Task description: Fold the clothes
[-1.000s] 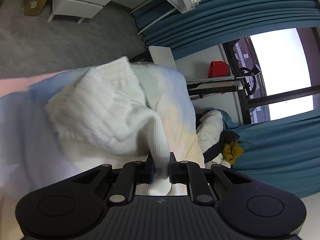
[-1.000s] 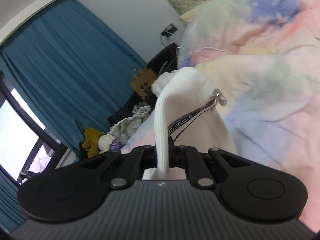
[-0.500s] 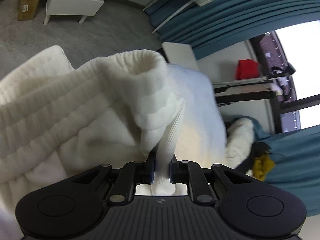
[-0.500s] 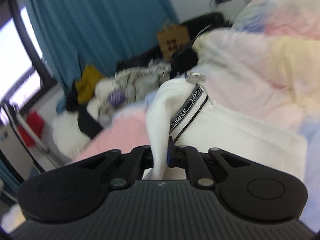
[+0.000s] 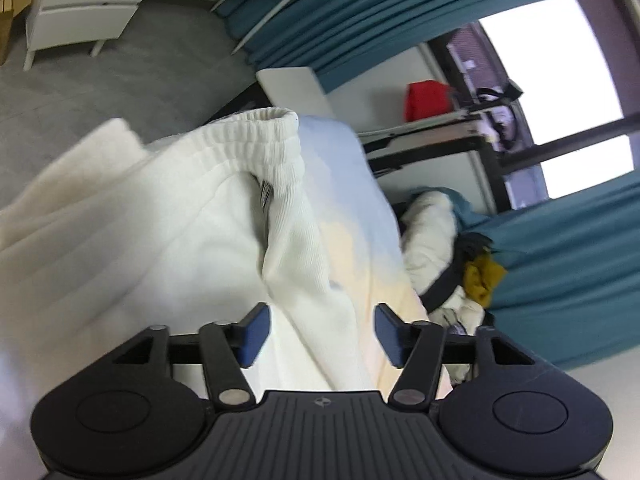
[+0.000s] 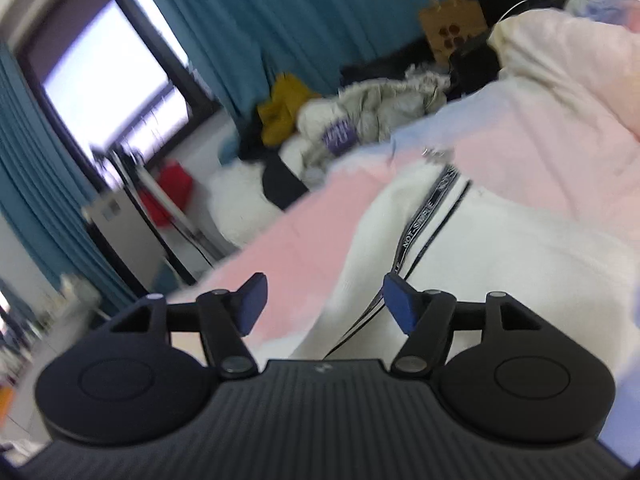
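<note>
A white knit garment with a ribbed elastic waistband lies bunched on the pastel bedspread. My left gripper is open, its blue pads apart, with white cloth lying loose between them. In the right wrist view the same white garment lies on the pink part of the bedspread, with its black-and-white printed drawstring trailing toward me. My right gripper is open just above the cloth and the drawstring.
A heap of clothes with a mustard piece lies beside the bed under blue curtains. A red bag sits on a rack by the window. A white drawer unit stands on the grey floor.
Both grippers were shut on the white garment and have opened, letting it go. The garment has dropped onto the bedspread. The right view has swung toward the window.
</note>
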